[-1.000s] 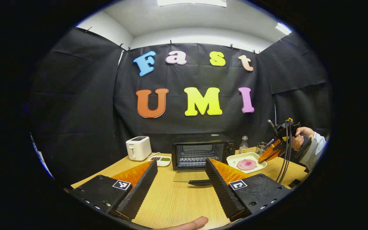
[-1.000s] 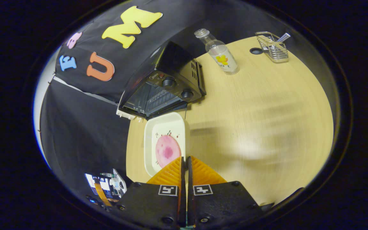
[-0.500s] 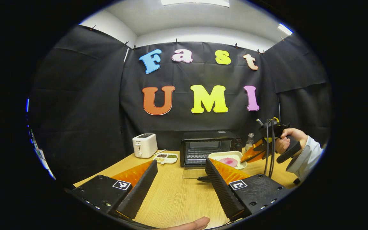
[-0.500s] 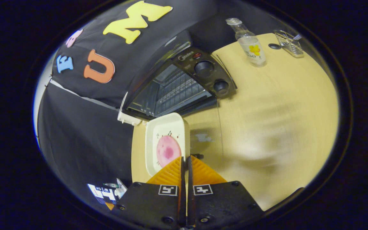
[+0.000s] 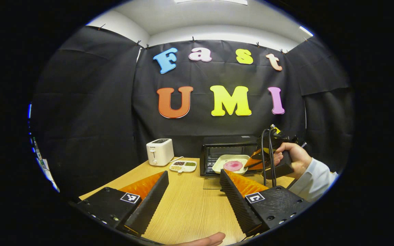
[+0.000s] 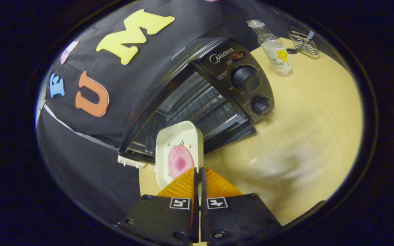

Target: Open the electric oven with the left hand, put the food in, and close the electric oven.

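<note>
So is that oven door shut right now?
No, the oven door is folded down, its rack is exposed, and the right gripper holds the plate of food at the opening.

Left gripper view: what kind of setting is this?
Likely a staged kitchen mock-up in a recording booth: a toaster, an electric oven and a condiment dish on a wooden table, with black cloth walls around.

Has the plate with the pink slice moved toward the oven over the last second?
Yes. The plate, pinched by the right gripper, has left the table beside the oven and now sits at its open mouth.
</note>
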Demonstrator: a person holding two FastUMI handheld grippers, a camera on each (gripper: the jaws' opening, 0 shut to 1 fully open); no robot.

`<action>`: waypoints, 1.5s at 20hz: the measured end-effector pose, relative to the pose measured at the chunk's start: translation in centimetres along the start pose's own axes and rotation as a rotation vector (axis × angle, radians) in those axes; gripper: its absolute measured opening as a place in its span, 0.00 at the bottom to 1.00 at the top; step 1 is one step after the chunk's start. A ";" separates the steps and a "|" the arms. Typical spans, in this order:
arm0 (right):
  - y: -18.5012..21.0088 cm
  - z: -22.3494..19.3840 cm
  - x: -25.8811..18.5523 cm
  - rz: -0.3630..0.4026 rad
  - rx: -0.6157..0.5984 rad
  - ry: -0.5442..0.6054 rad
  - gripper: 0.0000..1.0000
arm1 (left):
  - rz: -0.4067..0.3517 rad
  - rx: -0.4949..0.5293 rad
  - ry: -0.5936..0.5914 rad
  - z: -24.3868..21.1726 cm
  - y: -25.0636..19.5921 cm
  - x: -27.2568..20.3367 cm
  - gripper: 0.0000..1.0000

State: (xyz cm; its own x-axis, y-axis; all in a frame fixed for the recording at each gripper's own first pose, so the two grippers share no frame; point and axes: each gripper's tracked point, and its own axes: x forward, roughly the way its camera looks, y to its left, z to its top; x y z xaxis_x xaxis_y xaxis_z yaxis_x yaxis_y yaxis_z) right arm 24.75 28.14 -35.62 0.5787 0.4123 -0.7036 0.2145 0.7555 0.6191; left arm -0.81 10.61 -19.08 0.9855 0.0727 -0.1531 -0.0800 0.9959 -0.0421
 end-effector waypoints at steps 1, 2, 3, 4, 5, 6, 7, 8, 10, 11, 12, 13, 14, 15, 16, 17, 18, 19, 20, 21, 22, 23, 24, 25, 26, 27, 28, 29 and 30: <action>0.2 0.7 0.9 0.009 0.020 -0.030 0.05 | -0.003 -0.007 0.010 -0.3 0.0 0.5 0.96; 0.4 1.4 1.7 0.016 0.051 -0.073 0.05 | -0.005 -0.015 0.017 -0.5 -0.1 0.9 0.96; 0.3 2.4 2.5 0.008 0.077 -0.128 0.05 | 0.002 -0.019 0.023 -0.7 0.2 1.3 0.96; 0.2 3.2 3.4 0.004 0.106 -0.180 0.05 | 0.018 -0.015 0.025 -0.9 0.5 1.7 0.96; 0.2 3.9 4.1 0.005 0.136 -0.226 0.05 | 0.038 -0.012 0.026 -1.1 0.9 2.0 0.95; 0.0 4.5 4.8 0.006 0.165 -0.266 0.06 | 0.053 -0.007 0.028 -1.4 1.1 2.4 0.96; 0.1 5.2 5.4 0.008 0.193 -0.296 0.06 | 0.056 -0.002 0.033 -1.6 0.9 2.7 0.96; 0.3 5.5 5.8 0.011 0.200 -0.315 0.07 | 0.055 0.002 0.037 -1.9 0.8 2.8 0.95; 0.9 6.3 6.4 0.030 0.185 -0.355 0.07 | 0.055 0.012 0.045 -2.4 0.7 3.1 0.95; 1.2 6.6 6.7 0.043 0.168 -0.368 0.08 | 0.059 0.019 0.050 -2.7 0.7 3.3 0.95; 1.5 6.7 6.8 0.062 0.163 -0.375 0.12 | 0.061 0.027 0.053 -2.9 0.7 3.4 0.95; 1.9 7.0 6.9 0.085 0.164 -0.382 0.08 | 0.064 0.036 0.060 -3.1 0.8 3.6 0.95; 2.1 7.2 6.8 0.100 0.164 -0.387 0.09 | 0.068 0.041 0.065 -3.2 0.8 3.7 0.95; 2.1 7.5 6.9 0.116 0.166 -0.398 0.10 | 0.071 0.039 0.068 -3.3 1.0 3.9 0.95; 2.2 7.7 6.9 0.131 0.161 -0.408 0.11 | 0.071 0.032 0.072 -3.3 1.0 3.9 0.95; 2.1 7.9 7.0 0.131 0.152 -0.413 0.08 | 0.071 0.021 0.076 -3.4 0.9 3.9 0.95; 2.3 7.9 7.0 0.146 0.146 -0.422 0.11 | 0.069 0.013 0.081 -3.5 1.0 3.7 0.96; 2.2 8.2 7.2 0.145 0.141 -0.436 0.14 | 0.069 0.009 0.081 -3.5 0.9 3.7 0.96; 2.4 8.2 6.8 0.160 0.132 -0.443 0.05 | 0.073 0.008 0.082 -3.5 1.1 3.5 0.96; 2.7 8.1 6.8 0.172 0.120 -0.443 0.07 | 0.075 0.008 0.081 -3.5 1.2 3.5 0.96; 2.9 7.9 6.7 0.176 0.103 -0.441 0.21 | 0.077 0.007 0.078 -3.3 1.2 3.4 0.96; 2.9 7.6 6.7 0.170 0.084 -0.434 0.16 | 0.077 0.006 0.077 -3.1 1.2 3.3 0.96; 2.8 7.2 6.6 0.166 0.072 -0.430 0.21 | 0.074 0.005 0.078 -3.1 1.1 3.1 0.96; 2.7 6.9 6.4 0.161 0.064 -0.426 0.31 | 0.071 0.003 0.078 -3.1 1.2 2.9 0.96; 2.4 6.5 6.2 0.153 0.055 -0.419 0.27 | 0.074 0.000 0.079 -3.1 1.3 2.8 0.86; 2.4 6.2 5.9 0.155 0.050 -0.411 0.29 | 0.077 -0.005 0.078 -3.0 1.4 2.8 0.86; 2.9 5.8 5.6 0.180 0.040 -0.401 0.38 | 0.081 -0.010 0.074 -2.8 1.4 2.7 0.96; 3.1 5.5 5.0 0.190 0.011 -0.390 0.39 | 0.086 -0.019 0.068 -2.8 1.4 2.6 0.96; 3.0 5.2 4.8 0.191 -0.028 -0.383 0.51 | 0.091 -0.030 0.068 -2.9 1.4 2.6 0.96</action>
State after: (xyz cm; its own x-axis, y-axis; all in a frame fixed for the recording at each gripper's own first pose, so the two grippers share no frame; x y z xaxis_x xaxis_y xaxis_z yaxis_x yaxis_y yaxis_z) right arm 32.27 29.67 -35.31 0.8576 0.3311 -0.3936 0.0567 0.6997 0.7121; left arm 1.25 12.00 -22.42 0.9616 0.1582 -0.2242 -0.1745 0.9831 -0.0547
